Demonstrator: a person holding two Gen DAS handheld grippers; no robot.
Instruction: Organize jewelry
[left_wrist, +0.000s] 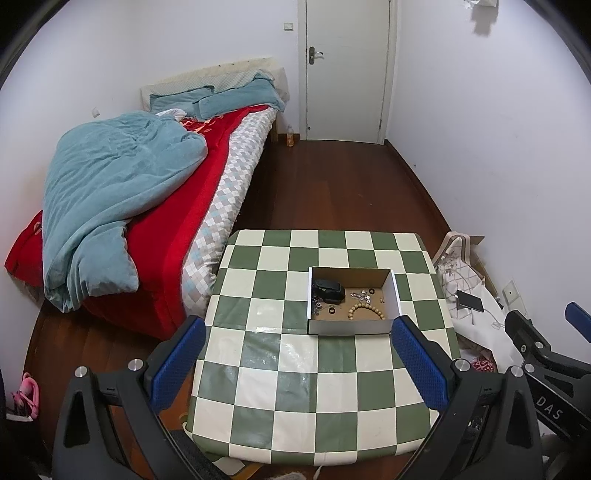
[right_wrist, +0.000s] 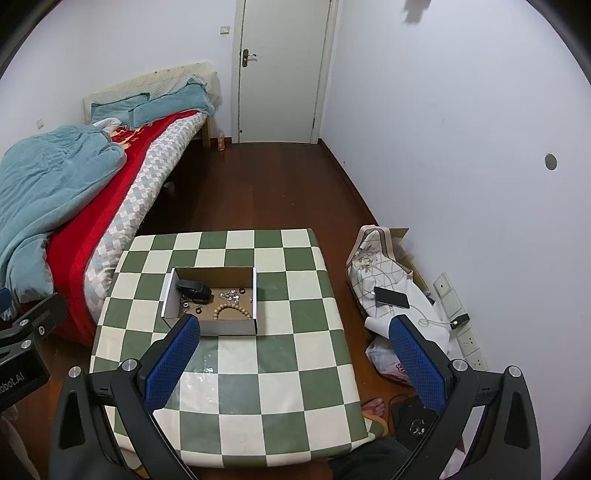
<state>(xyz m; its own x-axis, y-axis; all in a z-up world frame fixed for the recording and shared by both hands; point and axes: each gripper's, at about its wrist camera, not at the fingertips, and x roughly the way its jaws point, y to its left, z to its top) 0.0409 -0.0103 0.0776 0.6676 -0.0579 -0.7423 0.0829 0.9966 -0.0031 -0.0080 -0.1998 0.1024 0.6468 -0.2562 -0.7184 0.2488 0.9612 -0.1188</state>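
A shallow cardboard box (left_wrist: 351, 326) (right_wrist: 229, 326) stands on the green and white checked table (left_wrist: 295, 387) (right_wrist: 295, 369). Inside lie a wooden bead bracelet (left_wrist: 367, 309) (right_wrist: 232, 310), a black case (left_wrist: 328, 288) (right_wrist: 194, 288), small silver pieces (left_wrist: 358, 294) (right_wrist: 229, 294) and dark rings (left_wrist: 331, 312). My left gripper (left_wrist: 299, 334) is open and empty, held above the table in front of the box. My right gripper (right_wrist: 295, 332) is open and empty, to the right of the box. The right gripper also shows at the right edge of the left wrist view (left_wrist: 543, 332).
A bed (left_wrist: 155, 206) with a red sheet and blue quilt stands left of the table. A white door (left_wrist: 347, 70) is at the back. Right of the table lie bags, a phone (right_wrist: 391, 297) and wall sockets (right_wrist: 461, 317). A foot in a sandal (right_wrist: 375, 410) is by the table's near corner.
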